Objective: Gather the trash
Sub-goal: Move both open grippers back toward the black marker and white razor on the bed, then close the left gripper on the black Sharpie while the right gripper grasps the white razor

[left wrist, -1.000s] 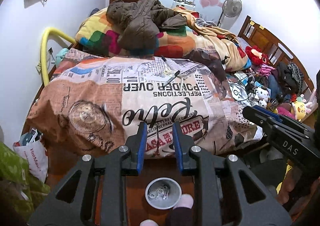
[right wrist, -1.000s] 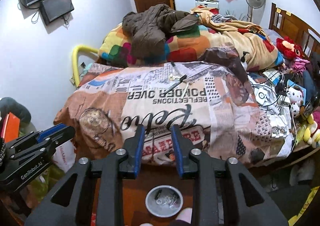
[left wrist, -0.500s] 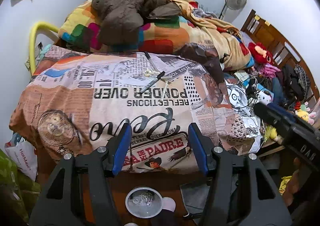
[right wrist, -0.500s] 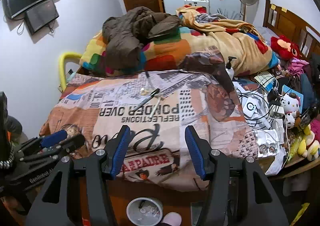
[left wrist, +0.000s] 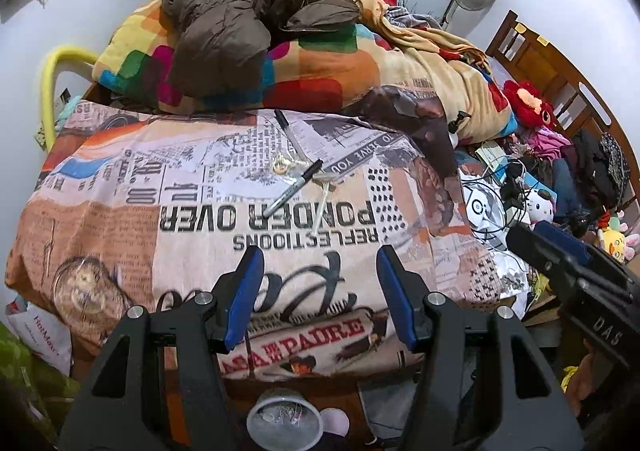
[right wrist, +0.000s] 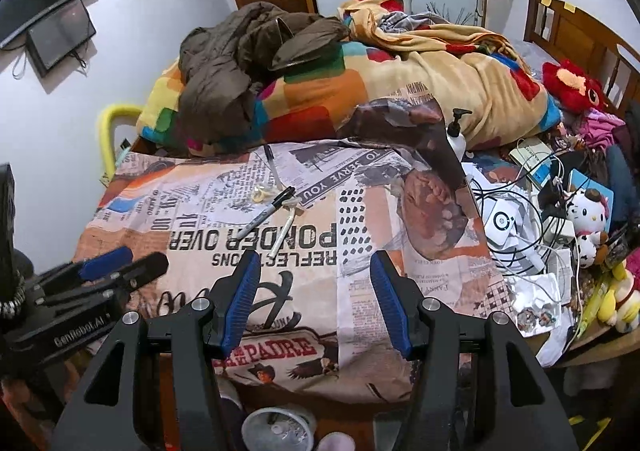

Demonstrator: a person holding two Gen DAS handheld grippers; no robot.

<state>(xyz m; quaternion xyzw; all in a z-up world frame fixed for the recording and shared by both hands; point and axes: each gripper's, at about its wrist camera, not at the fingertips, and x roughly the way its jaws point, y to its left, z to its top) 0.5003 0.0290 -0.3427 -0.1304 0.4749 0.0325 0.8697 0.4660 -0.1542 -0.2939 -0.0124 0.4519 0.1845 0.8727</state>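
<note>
Small litter lies in the middle of the newspaper-print duvet [left wrist: 200, 211]: a black marker [left wrist: 294, 187], a white stick [left wrist: 322, 211], a clear wrapper [left wrist: 284, 165] and a pen [left wrist: 286, 127] further back. The right wrist view shows the same marker [right wrist: 266, 217], stick [right wrist: 284, 233] and wrapper [right wrist: 262, 193]. My left gripper [left wrist: 318, 255] hangs open over the duvet's near part, short of the litter, with nothing between its blue pads. My right gripper [right wrist: 315, 257] is open too and empty, beside the left one [right wrist: 120, 261].
A brown jacket [left wrist: 232, 19] tops colourful blankets at the back. Cables, soft toys and a pump bottle [right wrist: 456, 135] crowd the bed's right side. A clear cup [left wrist: 284, 421] sits low by the bed's foot, and a white bag [left wrist: 40, 331] lies on the floor at left.
Both grippers' jaws went from nearly shut to wide apart. Both hands moved forward over the foot of the bed, so the litter looks closer and the cup slid to the bottom edge.
</note>
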